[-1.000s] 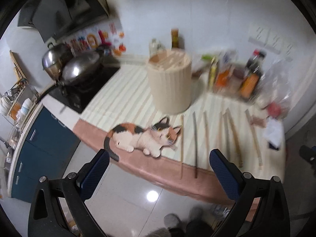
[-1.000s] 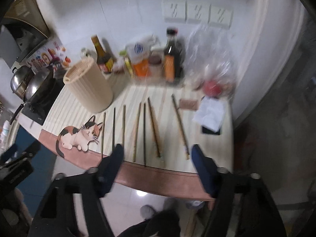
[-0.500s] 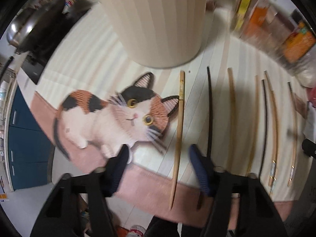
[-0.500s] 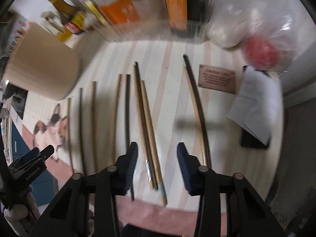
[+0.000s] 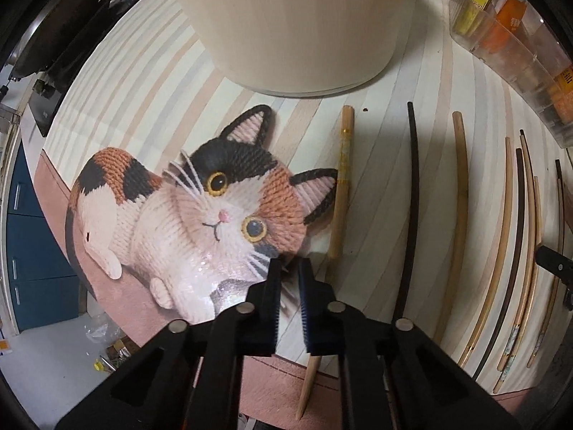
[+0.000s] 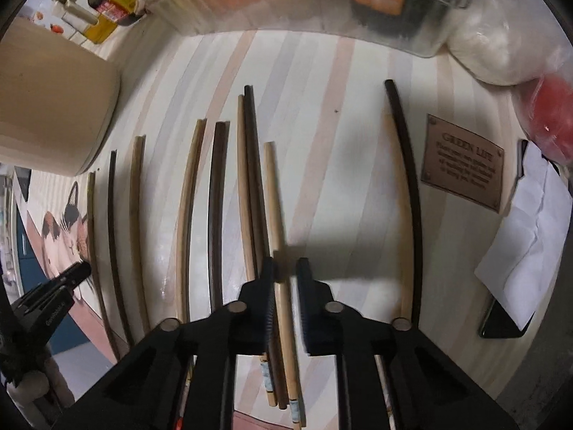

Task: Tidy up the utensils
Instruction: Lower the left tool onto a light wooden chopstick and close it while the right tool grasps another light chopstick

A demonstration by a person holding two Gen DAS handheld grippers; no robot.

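Note:
Several chopsticks, light and dark, lie side by side on a striped mat (image 5: 379,186). My left gripper (image 5: 289,268) is low over the mat's front edge, jaws nearly closed with a narrow gap. The leftmost light chopstick (image 5: 341,179) passes under its right finger (image 5: 308,286); no grasp shows. My right gripper (image 6: 285,268) has its jaws close around a light chopstick (image 6: 275,211) that runs between them. A cream ribbed holder (image 5: 286,21) stands behind the chopsticks and shows at the left in the right wrist view (image 6: 46,107).
A knitted cat picture (image 5: 200,215) is on the mat's left part. A clear bin of condiment bottles (image 6: 286,3) stands at the back. A brown label (image 6: 462,161), white paper (image 6: 530,236) and a bag with red fruit (image 6: 551,114) lie right. A stove (image 5: 53,53) is left.
Both grippers came down from high above the counter to just over the mat. Both sets of jaws went from wide open to nearly closed.

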